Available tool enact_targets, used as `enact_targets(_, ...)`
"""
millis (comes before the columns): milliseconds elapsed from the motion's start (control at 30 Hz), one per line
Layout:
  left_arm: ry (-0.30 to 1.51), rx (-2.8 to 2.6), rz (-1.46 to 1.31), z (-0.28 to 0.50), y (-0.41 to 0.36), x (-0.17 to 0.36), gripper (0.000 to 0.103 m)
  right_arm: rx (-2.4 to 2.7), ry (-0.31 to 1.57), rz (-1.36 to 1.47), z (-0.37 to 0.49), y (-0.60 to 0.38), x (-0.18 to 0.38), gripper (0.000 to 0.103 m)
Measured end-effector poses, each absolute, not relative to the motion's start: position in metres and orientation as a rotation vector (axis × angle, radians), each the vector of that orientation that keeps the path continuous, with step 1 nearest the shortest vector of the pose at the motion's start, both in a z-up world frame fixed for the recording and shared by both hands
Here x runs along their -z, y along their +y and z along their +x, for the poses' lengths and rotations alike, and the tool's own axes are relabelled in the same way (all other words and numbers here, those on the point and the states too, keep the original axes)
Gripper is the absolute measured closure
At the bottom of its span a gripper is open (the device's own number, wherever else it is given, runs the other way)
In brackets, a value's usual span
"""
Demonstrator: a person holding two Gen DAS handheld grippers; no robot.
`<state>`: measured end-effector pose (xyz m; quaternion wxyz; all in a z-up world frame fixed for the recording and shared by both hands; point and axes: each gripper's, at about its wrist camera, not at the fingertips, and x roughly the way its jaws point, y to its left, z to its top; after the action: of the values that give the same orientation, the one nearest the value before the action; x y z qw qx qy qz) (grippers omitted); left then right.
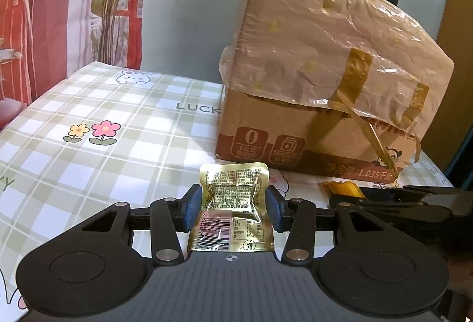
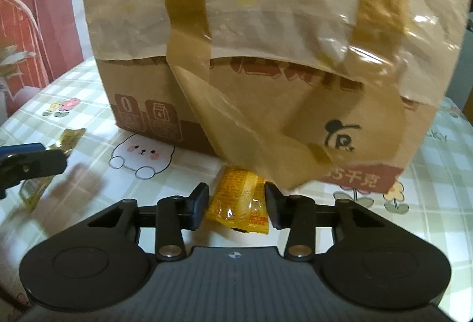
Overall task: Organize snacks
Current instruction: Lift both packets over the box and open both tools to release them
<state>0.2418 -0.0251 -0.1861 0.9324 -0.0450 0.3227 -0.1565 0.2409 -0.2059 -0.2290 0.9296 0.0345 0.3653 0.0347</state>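
Observation:
My left gripper is shut on a gold snack packet and holds it above the checked tablecloth, in front of a cardboard box. The box is topped with crinkled plastic wrap and brown tape. My right gripper is shut on an orange snack packet, close to the box, just under a loose hanging flap. The left gripper with the gold packet shows at the left edge of the right wrist view. The right gripper and orange packet show at the right of the left wrist view.
The table carries a green and white checked cloth with bunny and flower prints. A red patterned curtain and plant stems stand behind the table's far left edge. A grey panel stands behind the box.

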Motion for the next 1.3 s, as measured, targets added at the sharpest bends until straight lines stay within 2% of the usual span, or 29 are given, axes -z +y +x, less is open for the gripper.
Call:
enact_targets(367, 0.652, 0.333, -0.072, 0.228, -0.028, 0.18, 0.054, -0.18, 0.706, 0.065, 0.2, -0.203, 0.22, 0.061)
enact_targets(1300, 0.539, 0.328, -0.078, 0.224, -0.029, 0.135, 0.054, -0.29, 0.536, 0.094, 0.172, -0.22, 0.167, 0.061)
